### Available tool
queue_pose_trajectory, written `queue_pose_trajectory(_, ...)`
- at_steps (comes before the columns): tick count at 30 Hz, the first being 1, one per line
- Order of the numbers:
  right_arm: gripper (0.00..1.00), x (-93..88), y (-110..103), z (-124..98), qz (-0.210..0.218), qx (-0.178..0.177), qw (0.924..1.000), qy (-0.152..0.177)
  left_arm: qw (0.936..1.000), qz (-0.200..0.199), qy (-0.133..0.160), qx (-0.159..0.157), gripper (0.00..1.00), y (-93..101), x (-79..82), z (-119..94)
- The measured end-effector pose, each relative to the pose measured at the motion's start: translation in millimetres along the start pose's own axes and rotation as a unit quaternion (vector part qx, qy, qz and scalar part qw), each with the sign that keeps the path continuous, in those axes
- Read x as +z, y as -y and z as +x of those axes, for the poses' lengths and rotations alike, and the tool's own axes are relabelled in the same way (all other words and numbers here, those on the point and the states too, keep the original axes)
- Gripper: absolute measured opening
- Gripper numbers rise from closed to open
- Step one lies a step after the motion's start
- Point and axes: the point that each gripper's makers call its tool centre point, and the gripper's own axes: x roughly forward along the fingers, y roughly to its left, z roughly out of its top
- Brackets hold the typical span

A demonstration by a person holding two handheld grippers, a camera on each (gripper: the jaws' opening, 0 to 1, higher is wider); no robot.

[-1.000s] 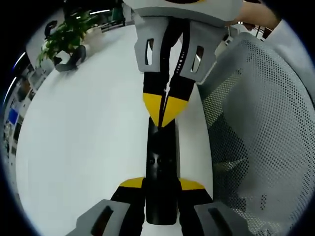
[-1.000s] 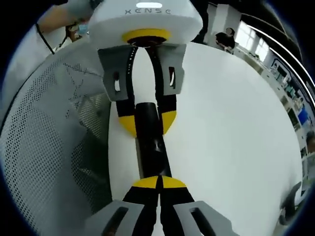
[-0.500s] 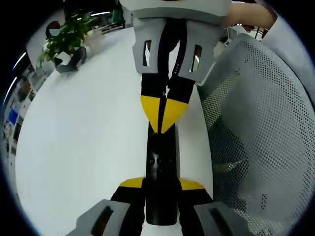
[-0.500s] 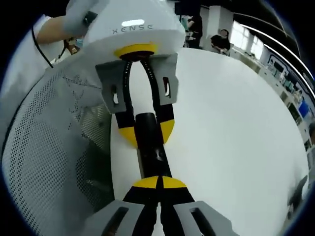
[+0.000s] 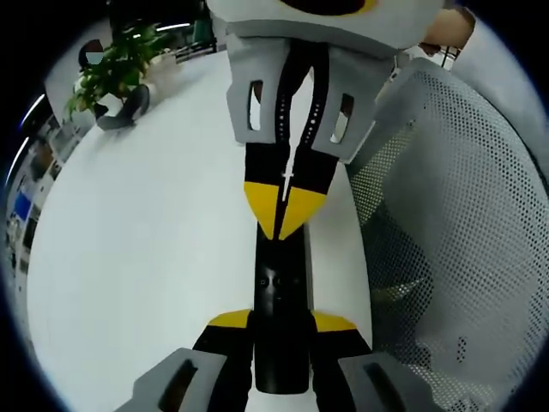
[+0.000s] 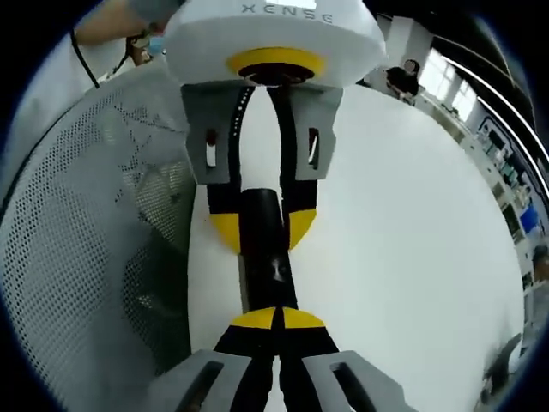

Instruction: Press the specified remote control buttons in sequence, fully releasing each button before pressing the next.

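Over white table (image 5: 146, 257): slim black remote (image 5: 281, 300) w/ left gripper (image 5: 281, 330) clamping it, right gripper (image 6: 275, 319) tips pressed together on it.

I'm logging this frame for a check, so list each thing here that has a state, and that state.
remote control: lying flat on the white table, clamped at one end
left gripper: shut on the remote control
right gripper: shut, tips down on the remote control
mesh chair: beside the table edge

Your left claw (image 5: 281, 324) clamps the remote (image 5: 280, 292) at one end, jaws on either side. Your right claw (image 6: 276, 318) has its jaws pressed together, tips on the remote's face.
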Motion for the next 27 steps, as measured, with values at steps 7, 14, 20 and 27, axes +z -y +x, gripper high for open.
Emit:
queue_pose_trajectory(7,0.0,7.3,-5,3,0.011,0.007,0.9998,0.017,1.0,-0.006,-0.001,0.003,0.24,0.0,-0.1,0)
queue_pose_trajectory(14,0.0,6.8,-4,6,-0.061,0.002,0.9981,-0.013,1.0,-0.003,-0.001,0.002,0.24,-0.3,-0.6,0)
queue_pose_trajectory(20,0.0,9.3,-3,8,-0.09,-0.011,0.9958,-0.016,1.0,-0.005,0.008,0.004,0.24,-0.2,-1.2,0)
queue_pose_trajectory(27,0.0,11.5,-2,6,-0.005,0.0,0.9998,0.019,0.9998,-0.008,0.017,0.004,0.24,0.2,-1.3,0)
